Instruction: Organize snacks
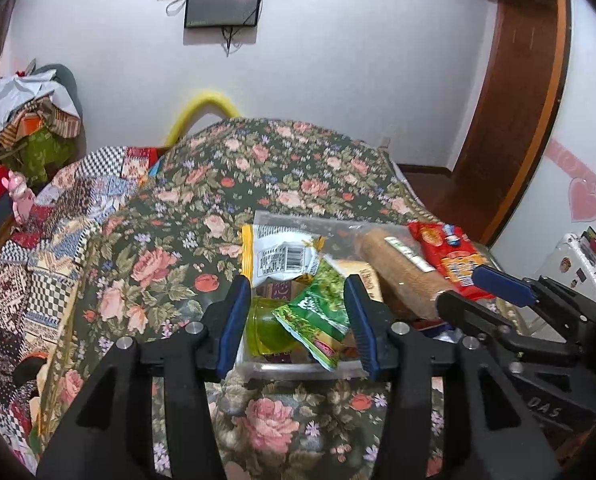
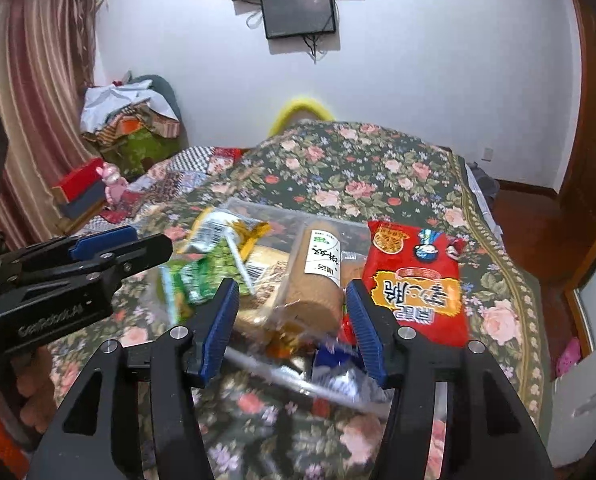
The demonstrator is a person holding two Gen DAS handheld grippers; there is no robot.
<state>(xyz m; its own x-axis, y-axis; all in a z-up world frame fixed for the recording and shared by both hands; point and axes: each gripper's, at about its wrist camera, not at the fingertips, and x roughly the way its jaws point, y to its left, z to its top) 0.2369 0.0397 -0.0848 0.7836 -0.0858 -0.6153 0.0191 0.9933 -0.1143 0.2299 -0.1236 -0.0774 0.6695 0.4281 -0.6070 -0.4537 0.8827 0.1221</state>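
A clear plastic box (image 1: 298,369) (image 2: 290,378) full of snacks sits on the floral bed cover. In it lie a green packet (image 1: 318,312) (image 2: 202,280), a white and yellow packet (image 1: 278,256) (image 2: 218,232), a tan biscuit roll (image 1: 402,276) (image 2: 318,280) and a red packet (image 1: 450,256) (image 2: 414,276). My left gripper (image 1: 298,320) is open, its fingers on either side of the green packet at the box's near rim. My right gripper (image 2: 292,324) is open around the near end of the biscuit roll. Each gripper shows in the other's view (image 1: 486,292) (image 2: 122,248).
The floral bed cover (image 1: 258,168) spreads around the box, with a patchwork quilt (image 1: 58,216) to the left. A pile of bags (image 2: 130,120) and red boxes (image 2: 82,184) stand by the curtain. A wooden door (image 1: 518,80) is on the right.
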